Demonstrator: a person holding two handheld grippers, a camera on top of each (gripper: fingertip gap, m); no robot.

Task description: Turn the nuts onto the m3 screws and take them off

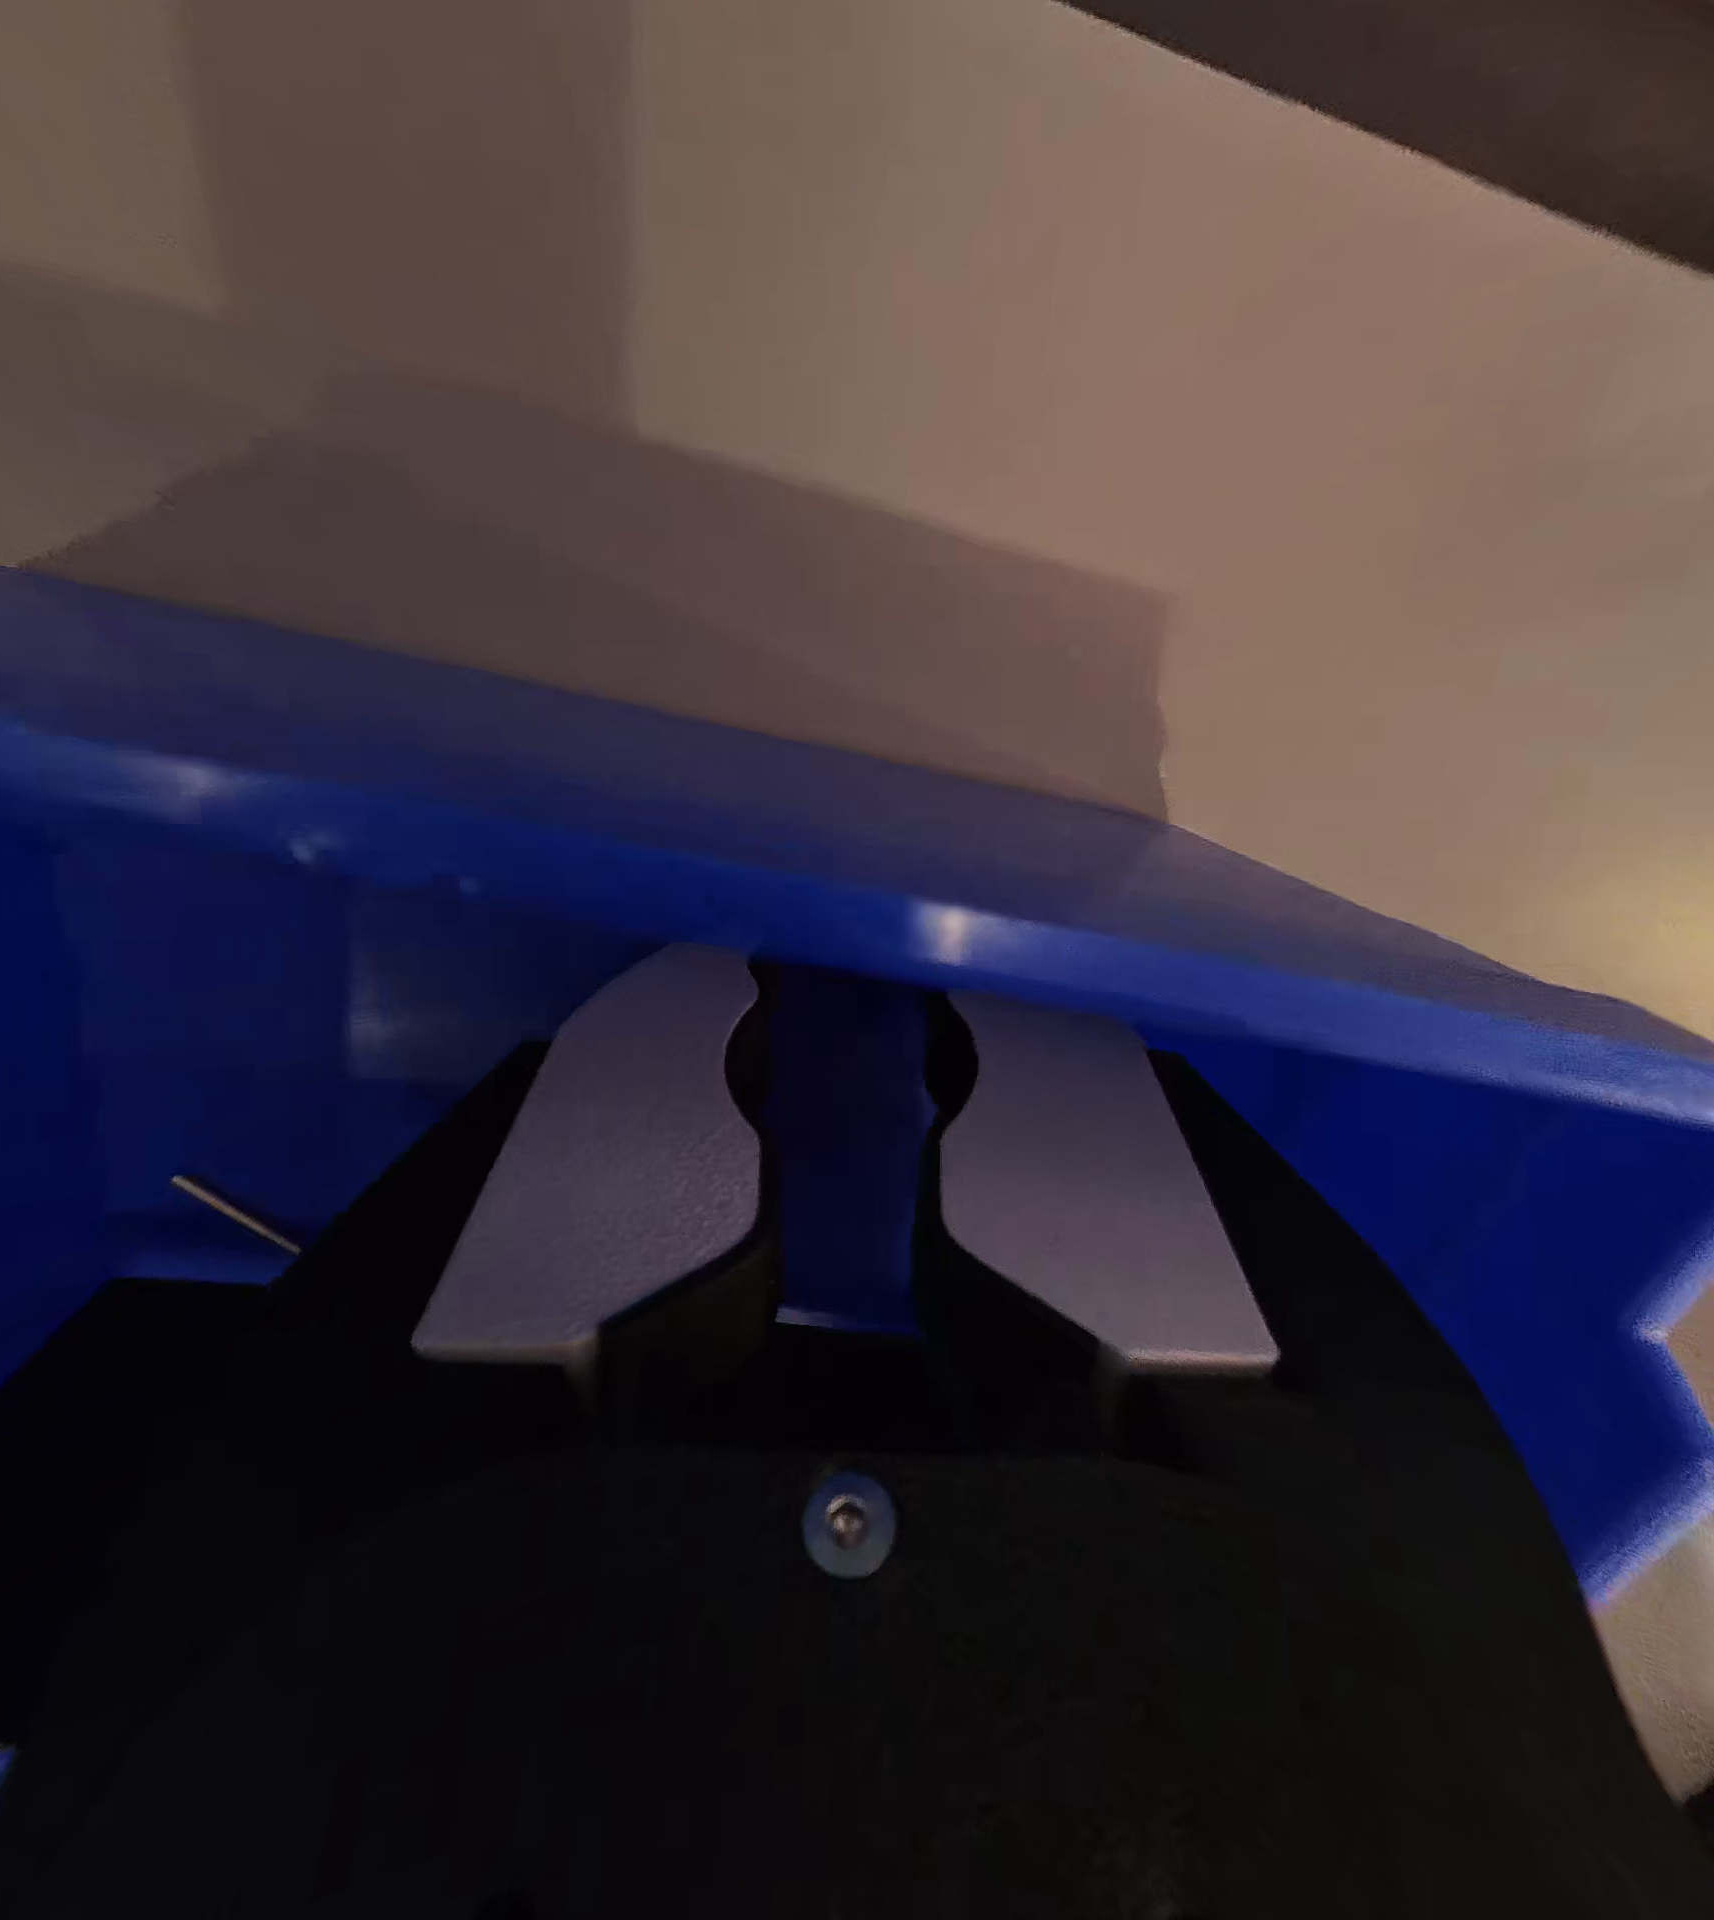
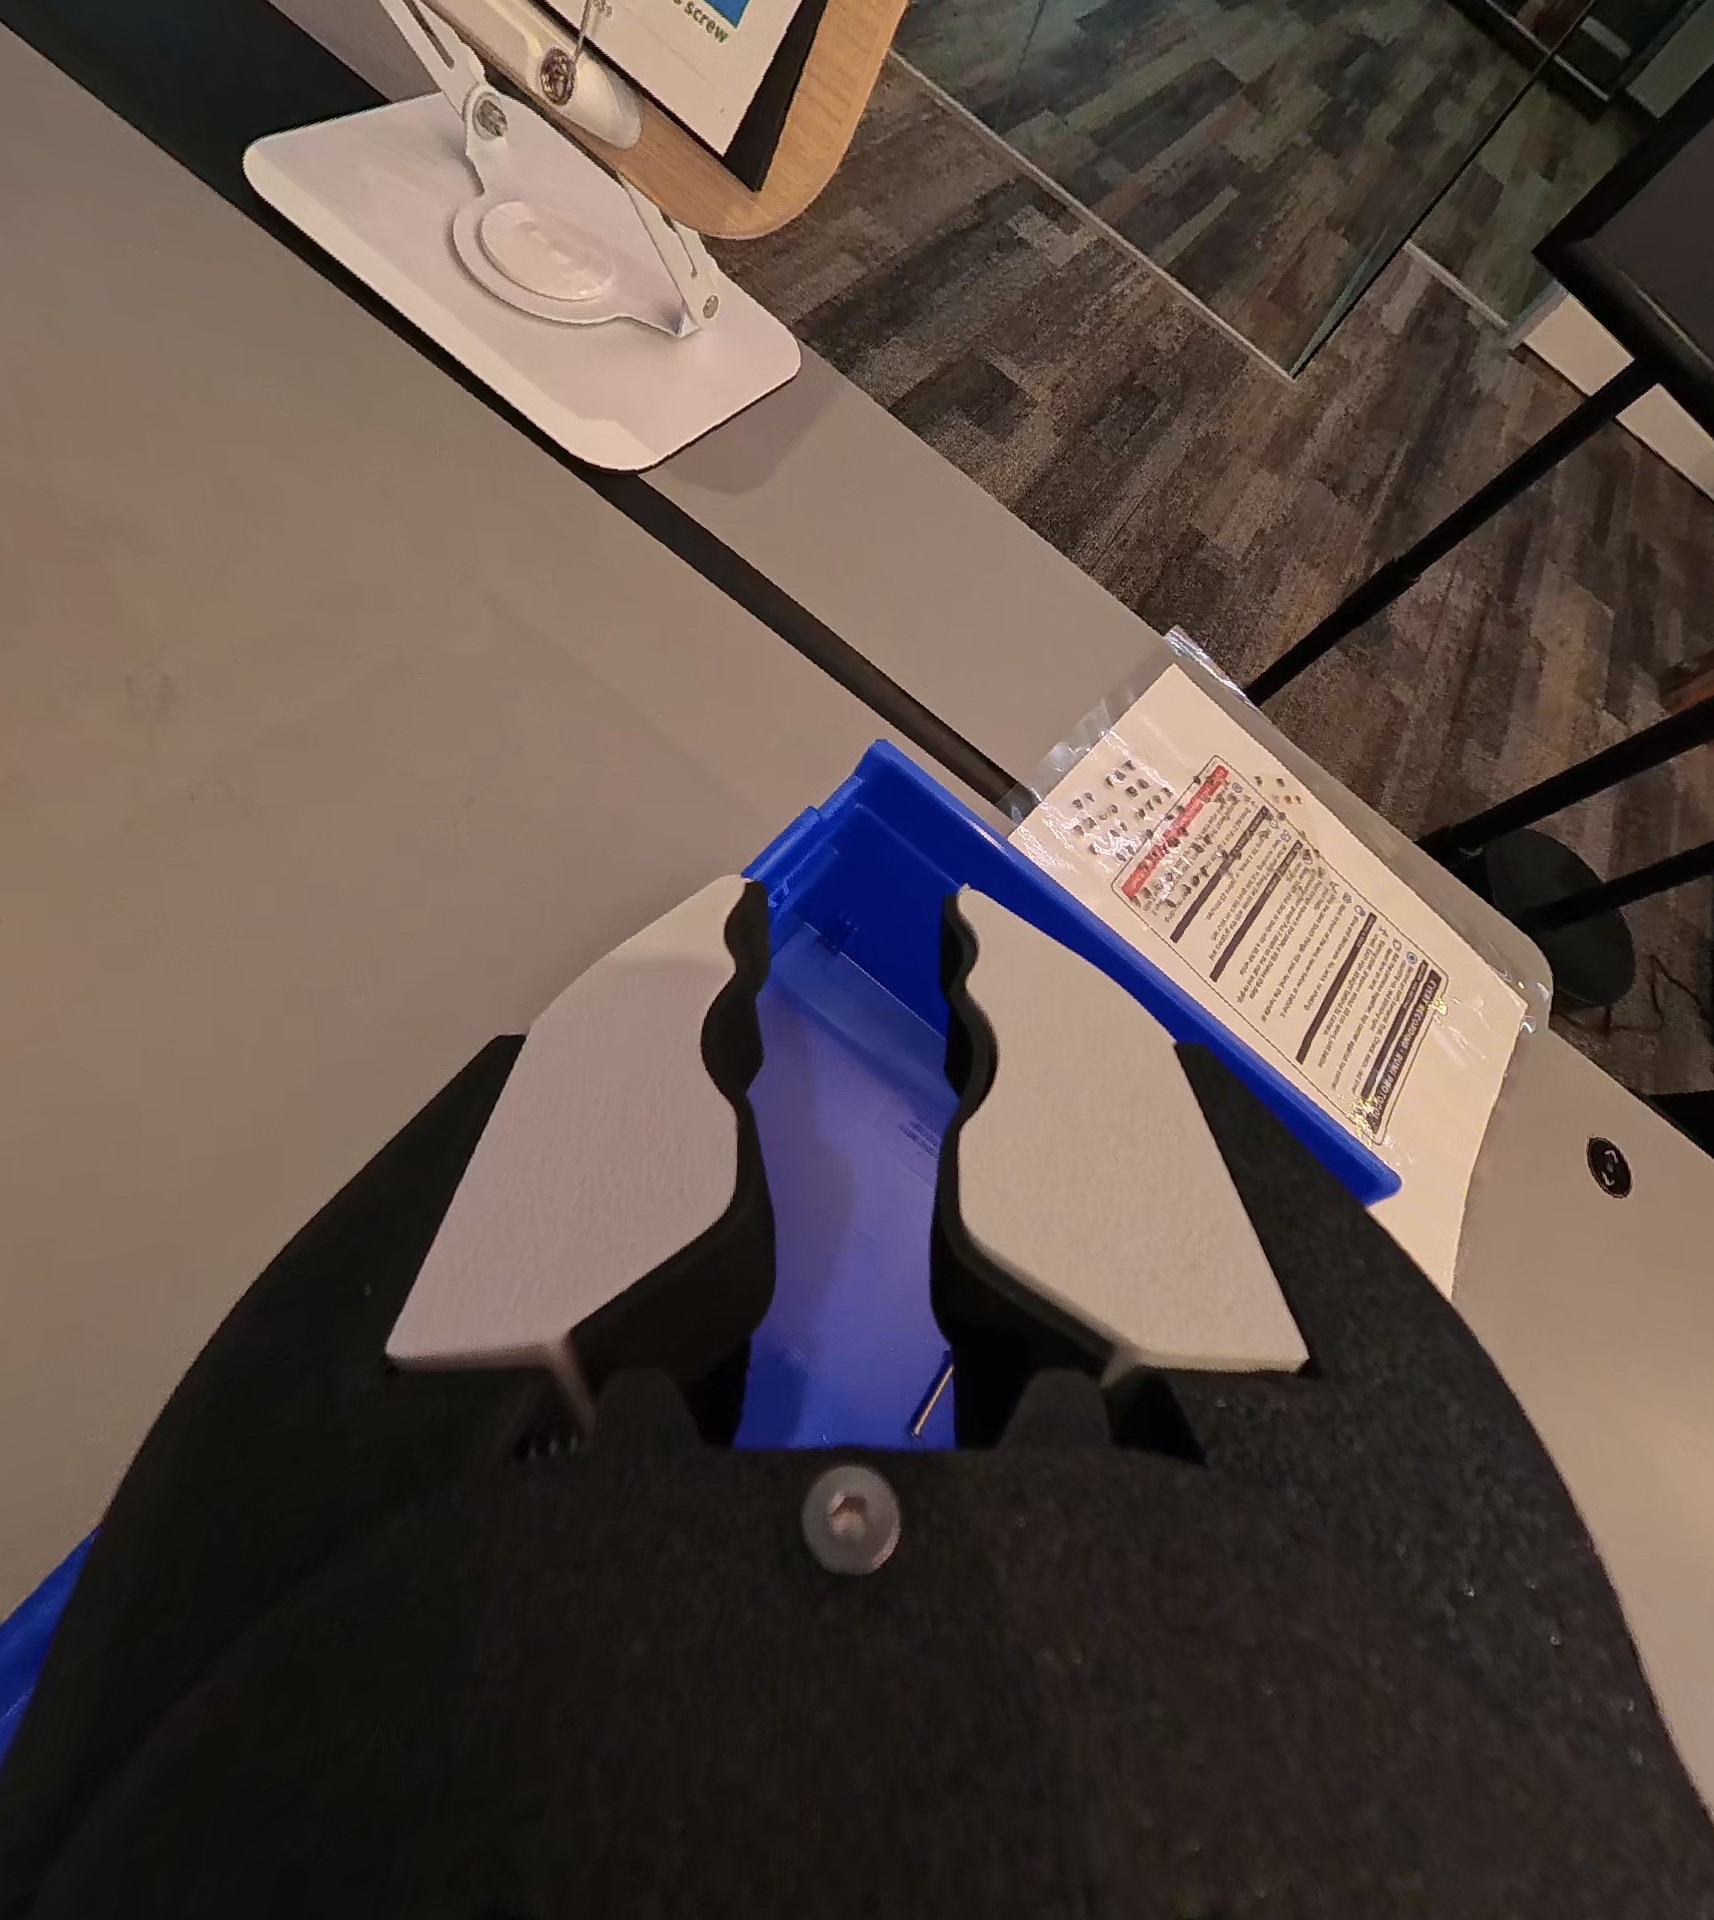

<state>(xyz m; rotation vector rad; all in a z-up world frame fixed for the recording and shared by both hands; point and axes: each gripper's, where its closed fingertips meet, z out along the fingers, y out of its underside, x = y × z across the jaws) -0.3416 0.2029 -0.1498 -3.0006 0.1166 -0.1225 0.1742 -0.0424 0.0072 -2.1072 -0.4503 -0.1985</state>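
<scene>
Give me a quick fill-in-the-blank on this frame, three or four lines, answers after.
1. Both tongs, left and right, reach into a plastic bin coloured ____.
2. The right tongs stand ____, with nothing between the fingers.
3. Beside the bin on the grey table lies a laminated ____ sheet.
4. Near the table's far edge stands a white ____ holding a wood-framed sign.

Answers: blue; open; instruction; stand

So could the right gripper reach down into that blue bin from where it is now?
Probably yes. The right gripper is open and sits right over the blue bin, whose top is uncovered, with nothing between its fingers and the bin floor.
</scene>
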